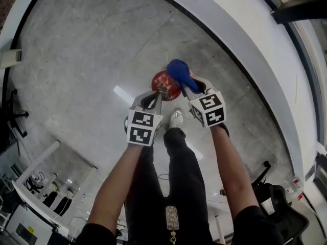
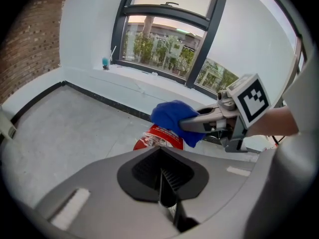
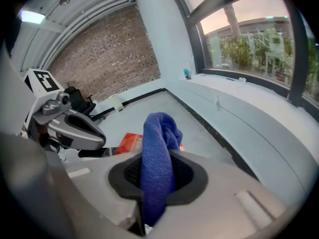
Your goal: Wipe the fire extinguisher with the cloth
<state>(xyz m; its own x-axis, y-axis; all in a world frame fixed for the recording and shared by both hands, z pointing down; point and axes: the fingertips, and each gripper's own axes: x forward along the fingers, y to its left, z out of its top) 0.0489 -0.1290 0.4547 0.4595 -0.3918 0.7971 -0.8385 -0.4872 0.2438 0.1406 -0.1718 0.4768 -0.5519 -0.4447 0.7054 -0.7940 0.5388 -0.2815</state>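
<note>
The right gripper, pinching the bunched blue terry cloth, should press it firmly along the red metal fire extinguisher while the left gripper, jaws pressed together, steadies it.

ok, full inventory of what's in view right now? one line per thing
fire extinguisher: 1, red, on the floor ahead of the feet
cloth: 1, blue, over the extinguisher's top
floor: 1, grey concrete
sill: 1, white, along the window wall
window: 1, dark frame, above the sill
brick wall: 1, reddish brown, beside the window
small object: 1, blue, on the sill, too small to identify
office chair: 1, black, head view's lower right
left gripper: 1, grey, jaws together, tips at the extinguisher
right gripper: 1, grey, clamped on the cloth
forearms: 2, bare
trousers: black
shoe: 1 visible, white
</note>
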